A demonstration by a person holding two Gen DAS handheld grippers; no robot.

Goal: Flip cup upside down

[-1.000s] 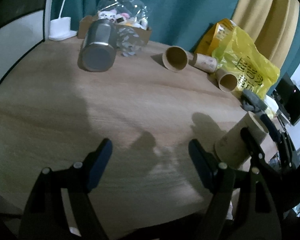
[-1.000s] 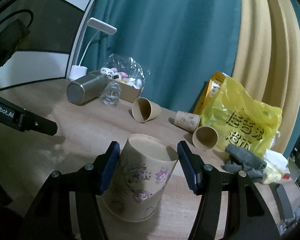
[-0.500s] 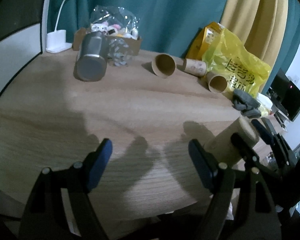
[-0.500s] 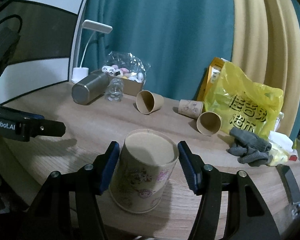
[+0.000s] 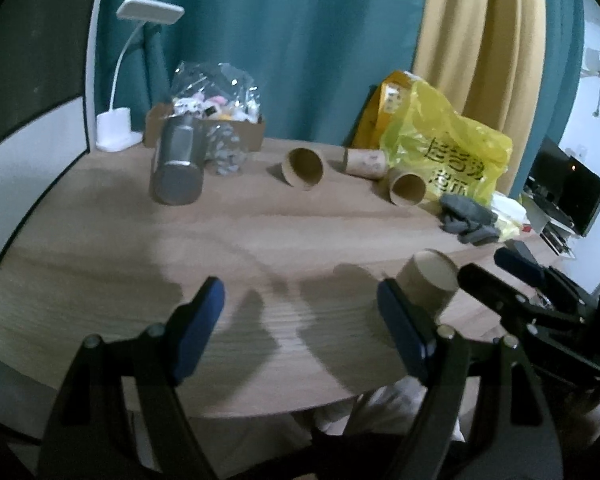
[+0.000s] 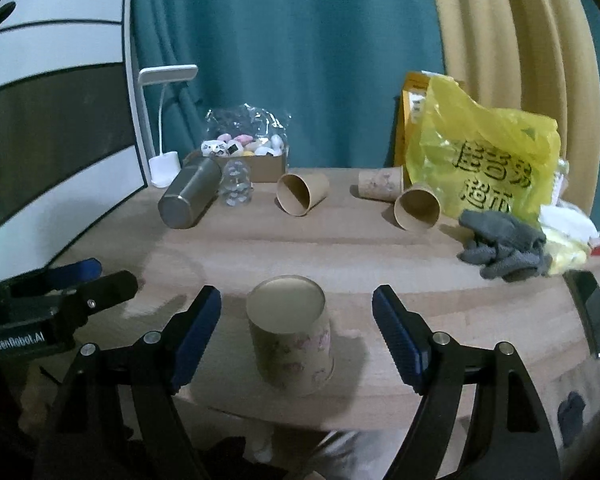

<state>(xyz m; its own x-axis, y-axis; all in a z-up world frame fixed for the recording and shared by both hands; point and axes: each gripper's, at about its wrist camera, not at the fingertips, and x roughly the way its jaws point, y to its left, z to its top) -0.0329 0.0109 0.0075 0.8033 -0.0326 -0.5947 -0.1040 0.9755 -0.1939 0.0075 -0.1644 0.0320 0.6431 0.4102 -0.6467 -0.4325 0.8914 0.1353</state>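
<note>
A brown paper cup point(image 6: 290, 340) with cartoon prints stands upside down near the front edge of the wooden table point(image 6: 340, 252). My right gripper point(image 6: 298, 332) is open, its blue pads wide on either side of the cup and not touching it. The same cup point(image 5: 430, 282) shows in the left wrist view, just right of my left gripper point(image 5: 300, 320), which is open and empty over the table's front edge. The right gripper also shows at the right of that view point(image 5: 500, 272).
Three more paper cups point(image 6: 300, 194) point(image 6: 380, 184) point(image 6: 416, 208) lie on their sides at the back. A steel tumbler point(image 6: 188, 198) lies at the back left by a box of trinkets point(image 6: 244, 156) and a white lamp point(image 6: 164, 120). A yellow bag point(image 6: 484, 164), grey gloves point(image 6: 500, 244) and a phone point(image 6: 594, 312) are at the right.
The right gripper has let go of the cup and opened wide; the cup now stands free, upside down. Both grippers have drawn back from the table.
</note>
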